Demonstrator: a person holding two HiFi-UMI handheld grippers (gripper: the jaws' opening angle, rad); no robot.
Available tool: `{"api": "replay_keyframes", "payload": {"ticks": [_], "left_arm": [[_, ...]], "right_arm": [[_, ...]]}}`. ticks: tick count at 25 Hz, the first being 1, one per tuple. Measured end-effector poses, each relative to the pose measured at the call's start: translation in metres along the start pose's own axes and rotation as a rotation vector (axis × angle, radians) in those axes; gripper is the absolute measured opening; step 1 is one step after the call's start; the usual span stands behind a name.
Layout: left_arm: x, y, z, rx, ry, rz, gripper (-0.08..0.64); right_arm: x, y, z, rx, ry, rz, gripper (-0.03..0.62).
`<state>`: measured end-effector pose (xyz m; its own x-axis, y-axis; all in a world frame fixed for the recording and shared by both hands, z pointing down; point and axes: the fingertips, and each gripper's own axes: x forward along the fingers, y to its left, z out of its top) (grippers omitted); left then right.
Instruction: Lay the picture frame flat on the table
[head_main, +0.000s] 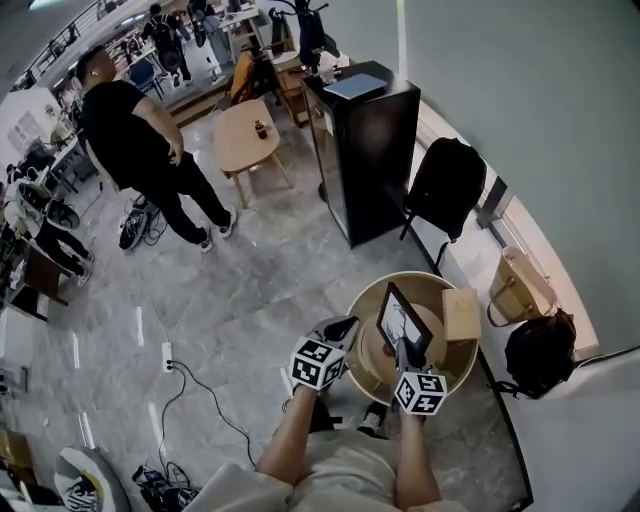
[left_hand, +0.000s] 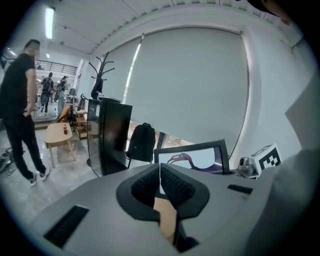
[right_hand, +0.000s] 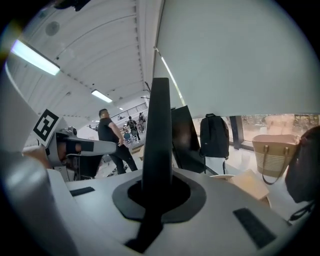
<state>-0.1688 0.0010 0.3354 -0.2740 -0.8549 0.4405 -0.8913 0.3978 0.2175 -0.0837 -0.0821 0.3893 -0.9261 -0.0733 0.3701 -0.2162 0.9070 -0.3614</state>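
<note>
Standing upright on the round wooden surface (head_main: 360, 300), the picture frame (head_main: 403, 318) is clamped at its near edge by the right claw (head_main: 405, 350). In the right gripper view its dark edge (right_hand: 159, 130) rises straight up from between the closed jaws. The left claw (head_main: 340, 328) hangs just left of it over the surface's rim, jaws pressed together on nothing, and looks at the pictured face (left_hand: 192, 157). The right hand is therefore the nearer one. Tipping the frame back, away from the left claw, would likely bring it toward the tan flat box (head_main: 462, 313) lying beside it. A woven bag (head_main: 520, 285) sits by the wall, its contents unseen.
</note>
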Motion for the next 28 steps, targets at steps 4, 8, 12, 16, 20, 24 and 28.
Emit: {"api": "replay_keyframes", "payload": {"ticks": [4, 8, 12, 16, 20, 24, 28], "left_arm": [[0.019, 0.008, -0.002, 0.035, 0.035, -0.097, 0.023], [0.042, 0.036, 0.01, 0.102, 0.08, -0.214, 0.023], [0.067, 0.088, 0.019, 0.149, 0.126, -0.312, 0.023], [0.089, 0.122, -0.021, 0.164, 0.284, -0.461, 0.023], [0.115, 0.148, -0.082, 0.156, 0.402, -0.56, 0.023], [0.142, 0.149, -0.172, 0.173, 0.563, -0.698, 0.023], [0.157, 0.132, -0.257, 0.233, 0.69, -0.776, 0.023]], "right_arm": [[0.009, -0.017, -0.019, 0.063, -0.002, -0.102, 0.039], [0.027, -0.038, -0.036, 0.164, -0.006, -0.254, 0.04], [0.051, -0.047, -0.057, 0.277, -0.02, -0.363, 0.04], [0.048, -0.048, -0.107, 0.4, -0.016, -0.485, 0.04], [0.055, -0.062, -0.162, 0.643, -0.106, -0.529, 0.04], [0.054, -0.08, -0.241, 0.906, -0.233, -0.611, 0.04], [0.061, -0.092, -0.316, 1.014, -0.233, -0.663, 0.04]]}}
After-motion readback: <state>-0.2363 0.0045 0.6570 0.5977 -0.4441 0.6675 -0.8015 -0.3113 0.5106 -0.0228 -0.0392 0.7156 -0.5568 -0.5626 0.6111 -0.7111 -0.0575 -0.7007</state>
